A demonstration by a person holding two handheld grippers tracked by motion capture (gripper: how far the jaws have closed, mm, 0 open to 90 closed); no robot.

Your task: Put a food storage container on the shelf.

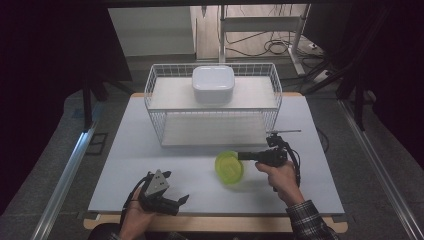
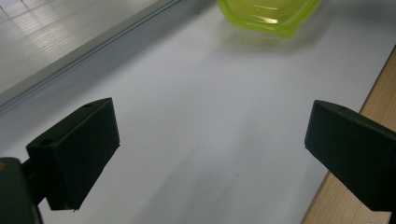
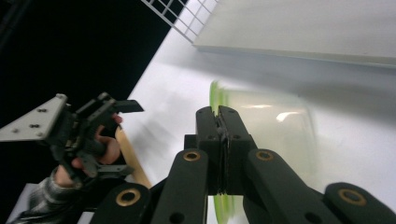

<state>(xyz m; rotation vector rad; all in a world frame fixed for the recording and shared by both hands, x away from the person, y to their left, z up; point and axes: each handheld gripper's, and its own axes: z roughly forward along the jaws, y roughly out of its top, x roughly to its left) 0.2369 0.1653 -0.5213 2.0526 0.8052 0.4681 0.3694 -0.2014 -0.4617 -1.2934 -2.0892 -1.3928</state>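
A white worktable in a dark, curtained room

A white table top (image 1: 150, 150) with a pale wooden edge (image 1: 215, 223) is seen on a grey floor (image 1: 55, 150). Black curtains (image 1: 45, 60) are hung at the left and right. Metal rails (image 1: 62, 182) are laid along both sides of the table. Behind the table a light wall panel (image 1: 150, 30) is lit, and a metal frame (image 1: 260, 25) is set there, with black cables (image 1: 272, 47) coiled on the floor beneath it.

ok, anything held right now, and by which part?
The right gripper is shut on the rim of the green bowl, tipped on edge. The left gripper is open, holding nothing.
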